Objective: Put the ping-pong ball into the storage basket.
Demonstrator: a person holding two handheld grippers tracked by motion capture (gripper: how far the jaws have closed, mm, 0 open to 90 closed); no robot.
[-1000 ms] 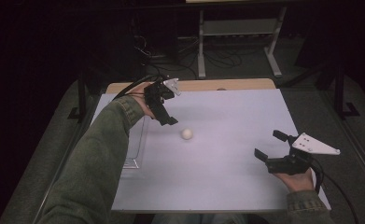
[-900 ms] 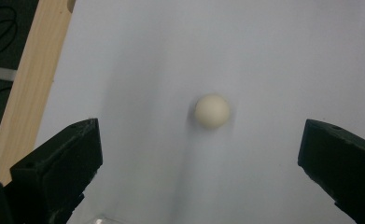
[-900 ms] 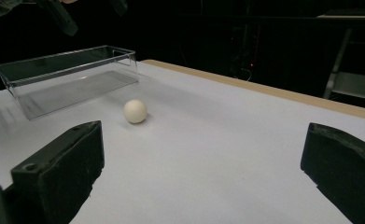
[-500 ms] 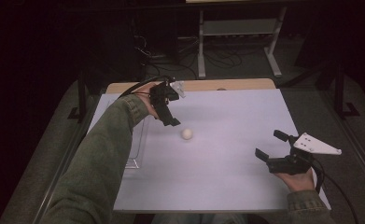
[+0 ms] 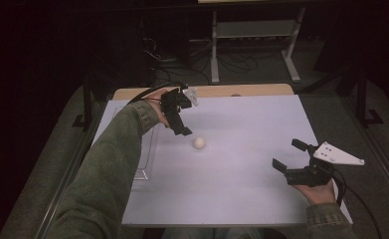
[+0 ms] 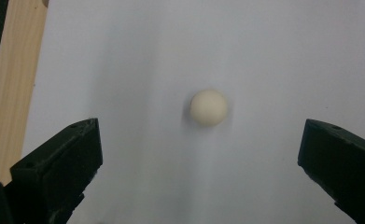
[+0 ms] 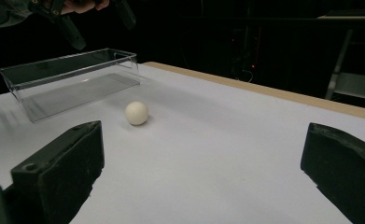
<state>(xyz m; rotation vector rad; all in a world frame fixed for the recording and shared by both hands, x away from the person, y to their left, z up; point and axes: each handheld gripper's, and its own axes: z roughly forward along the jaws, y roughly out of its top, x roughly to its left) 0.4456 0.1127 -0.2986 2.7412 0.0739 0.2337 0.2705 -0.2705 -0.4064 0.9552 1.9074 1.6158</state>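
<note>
While both grippers' jaws wide apart: small, smooth, cream-white ball (image 6: 208, 108), matte, untouched.

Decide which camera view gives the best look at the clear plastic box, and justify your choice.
The right gripper view: the clear box shows whole, with its walls, rim and floor, standing open behind the white ball. The high view has it faint and partly hidden beneath the person's left sleeve.
</note>
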